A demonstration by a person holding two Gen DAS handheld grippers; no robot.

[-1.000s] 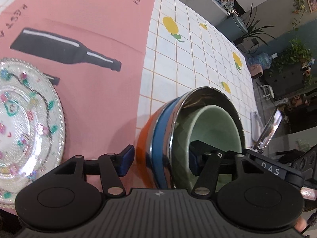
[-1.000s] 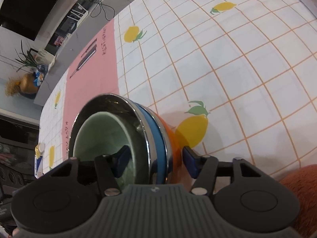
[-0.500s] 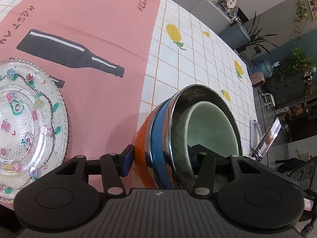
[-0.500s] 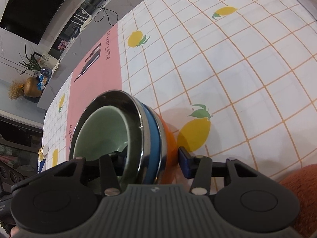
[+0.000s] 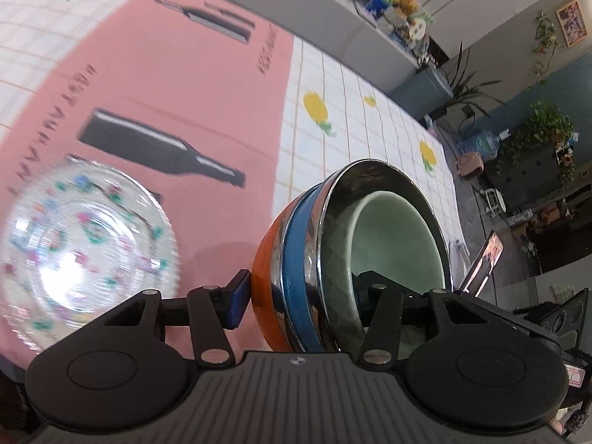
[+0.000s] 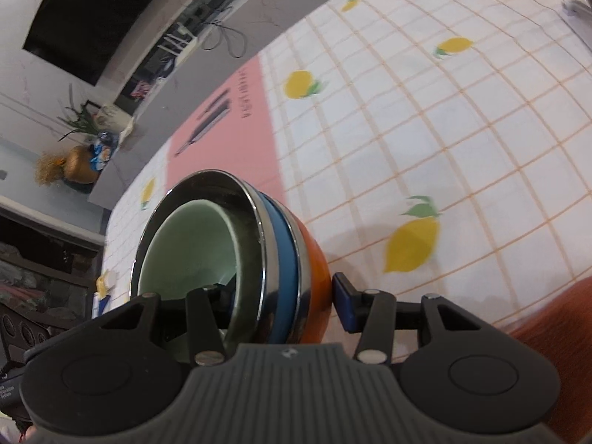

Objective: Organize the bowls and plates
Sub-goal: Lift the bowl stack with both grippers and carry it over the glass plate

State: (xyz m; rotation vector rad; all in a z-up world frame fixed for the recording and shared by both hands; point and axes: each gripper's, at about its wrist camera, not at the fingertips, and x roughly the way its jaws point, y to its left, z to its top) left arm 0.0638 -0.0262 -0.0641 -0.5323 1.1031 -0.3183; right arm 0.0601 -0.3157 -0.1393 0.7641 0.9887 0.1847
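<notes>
Lemon-print tablecloth (image 6: pixel 462 140) covers the background. Low in both frames, the left gripper (image 5: pixel 296 292) and right gripper (image 6: pixel 281 296) each pinch opposite walls of the nested bowl stack (image 5: pixel 333 251), tilted at centre. Farther left, a glass plate (image 5: pixel 85 244) lies on the pink mat (image 5: pixel 177 85).

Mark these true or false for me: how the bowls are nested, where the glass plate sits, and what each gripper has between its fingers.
1. The pale green bowl sits innermost in the bowl stack. True.
2. The glass plate rests inside the stack. False: it lies apart on the pink mat.
3. The left gripper straddles the stack's wall. True.
4. The right gripper holds nothing. False: the stack's wall is between its fingers.
5. The outermost bowl is blue. False: it is orange.
</notes>
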